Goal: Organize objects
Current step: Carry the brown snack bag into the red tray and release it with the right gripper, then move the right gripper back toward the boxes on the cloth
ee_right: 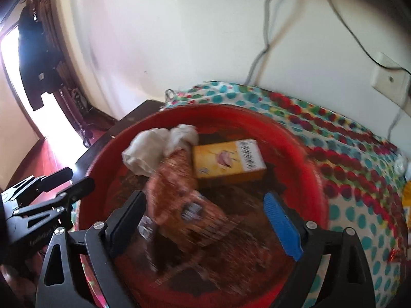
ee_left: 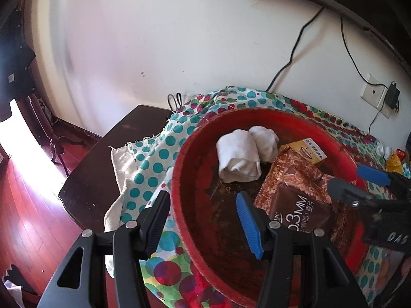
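Red basin [ee_left: 185, 179]: round, worn dark inside, standing on a polka-dot cloth [ee_left: 151, 159] spread over a dark table [ee_left: 102, 159] against a white wall.

Contents:
- Brown snack packet [ee_right: 185, 205]: lies flat on the basin floor. In the right wrist view it sits between the fingers of the right tongs [ee_right: 205, 220], which stand wide; neither pad presses on it. The picture is blurred here.
- Yellow box [ee_right: 228, 161]: just beyond the packet, touching its far end.
- Rolled white cloth [ee_left: 239, 159]: at the far side of the basin, beside a second white roll [ee_left: 265, 141].

Left tongs [ee_left: 203, 228]: parted, holding nothing, straddling the near left rim of the basin, one finger outside over the polka-dot cloth, the blue-padded finger inside. The packet lies just to their right, apart from them.
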The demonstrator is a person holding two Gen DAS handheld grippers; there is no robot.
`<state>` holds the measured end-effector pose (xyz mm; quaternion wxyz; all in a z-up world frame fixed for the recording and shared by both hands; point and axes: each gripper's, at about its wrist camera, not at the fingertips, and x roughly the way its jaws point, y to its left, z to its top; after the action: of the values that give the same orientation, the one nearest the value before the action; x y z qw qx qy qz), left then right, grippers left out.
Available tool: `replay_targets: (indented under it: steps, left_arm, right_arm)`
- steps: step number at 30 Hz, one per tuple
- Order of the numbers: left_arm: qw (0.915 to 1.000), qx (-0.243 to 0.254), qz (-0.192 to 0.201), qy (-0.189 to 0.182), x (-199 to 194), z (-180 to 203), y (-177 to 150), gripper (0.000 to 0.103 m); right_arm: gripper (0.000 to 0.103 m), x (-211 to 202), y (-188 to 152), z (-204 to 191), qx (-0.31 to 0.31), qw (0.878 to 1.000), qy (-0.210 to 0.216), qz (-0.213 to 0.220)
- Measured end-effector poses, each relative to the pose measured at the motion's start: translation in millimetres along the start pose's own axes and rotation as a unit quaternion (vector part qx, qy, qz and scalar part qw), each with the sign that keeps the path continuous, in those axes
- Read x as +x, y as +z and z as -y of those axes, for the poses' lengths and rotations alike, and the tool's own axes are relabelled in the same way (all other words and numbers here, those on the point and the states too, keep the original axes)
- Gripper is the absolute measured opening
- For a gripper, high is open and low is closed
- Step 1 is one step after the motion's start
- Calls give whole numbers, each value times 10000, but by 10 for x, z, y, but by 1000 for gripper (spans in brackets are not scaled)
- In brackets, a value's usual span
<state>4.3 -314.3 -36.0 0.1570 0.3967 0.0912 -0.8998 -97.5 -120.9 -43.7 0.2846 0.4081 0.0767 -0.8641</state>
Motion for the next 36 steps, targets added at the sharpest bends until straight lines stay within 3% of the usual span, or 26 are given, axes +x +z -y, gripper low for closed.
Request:
replay_targets:
  steps: [4, 12, 19, 21, 22, 27, 34, 36]
  left_arm:
    - [9999, 152, 2, 52, -2, 88, -11, 55]
    - [9990, 437, 2, -47, -5, 318, -36, 55]
    - [9960, 793, 108, -404, -97, 637, -93, 55]
    - [9942, 924, 137, -542, -138, 751, -113, 55]
    - [9929, 1023, 159, -584, -160, 814, -126, 55]
    - [9821, 1665, 302, -829, -290, 1191, -236, 55]
    - [9656, 2332, 220, -1128, -360, 1691, -432, 55]
    - [9606, 2410, 146, -1374, -378, 1826, -443, 55]
  right_arm:
    - [92, -213, -107, 336, 336, 9992, -159, 170]
    - [92, -738, -558, 1450, 1037, 9860, -1244, 396]
    - [91, -1235, -1158, 2606, 2053, 9456, -2482, 460]
    - [85, -1295, -1287, 2818, 2192, 9374, -2674, 423]
    - [79, -1310, -1349, 2919, 2244, 9345, -2734, 389]
    - [79, -1287, -1515, 3247, 2487, 9292, -2714, 336]
    - [79, -1030, -1453, 3391, 2411, 9321, -2700, 121]
    - [79, -971, -1426, 3441, 2409, 9306, -2755, 50]
